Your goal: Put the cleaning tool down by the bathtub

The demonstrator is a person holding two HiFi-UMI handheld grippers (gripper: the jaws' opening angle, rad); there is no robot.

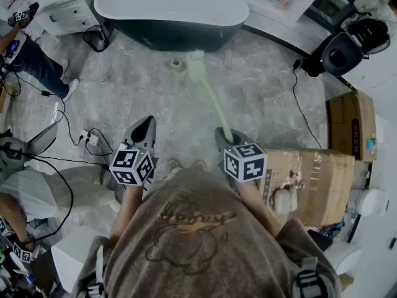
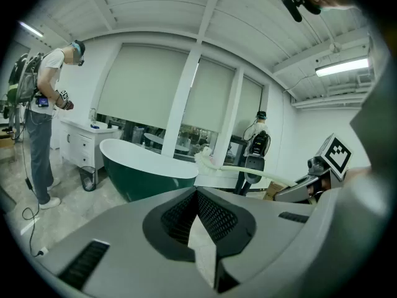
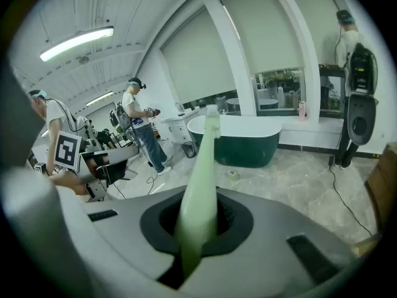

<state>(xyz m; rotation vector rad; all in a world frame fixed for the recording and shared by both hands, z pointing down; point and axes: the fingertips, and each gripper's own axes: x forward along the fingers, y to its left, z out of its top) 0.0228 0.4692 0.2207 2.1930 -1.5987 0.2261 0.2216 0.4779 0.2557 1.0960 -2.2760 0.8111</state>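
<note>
A long pale green cleaning brush [image 1: 208,92] points from my right gripper [image 1: 224,135] toward the dark green bathtub [image 1: 170,5], its white head in the air close to the tub's near side. In the right gripper view the jaws of my right gripper [image 3: 198,228] are shut on the brush handle [image 3: 201,166], with the bathtub [image 3: 242,138] beyond it. My left gripper [image 1: 146,123] hangs beside it over the grey floor, shut and holding nothing. The left gripper view shows its closed tip [image 2: 198,194], the brush [image 2: 248,174] and the bathtub [image 2: 142,166].
A small green cup [image 1: 178,65] stands on the floor by the tub. Cardboard boxes [image 1: 316,179] sit at the right. Cables and a power strip [image 1: 90,138] lie at the left, where a person [image 1: 37,64] stands near a wastebasket [image 1: 96,39].
</note>
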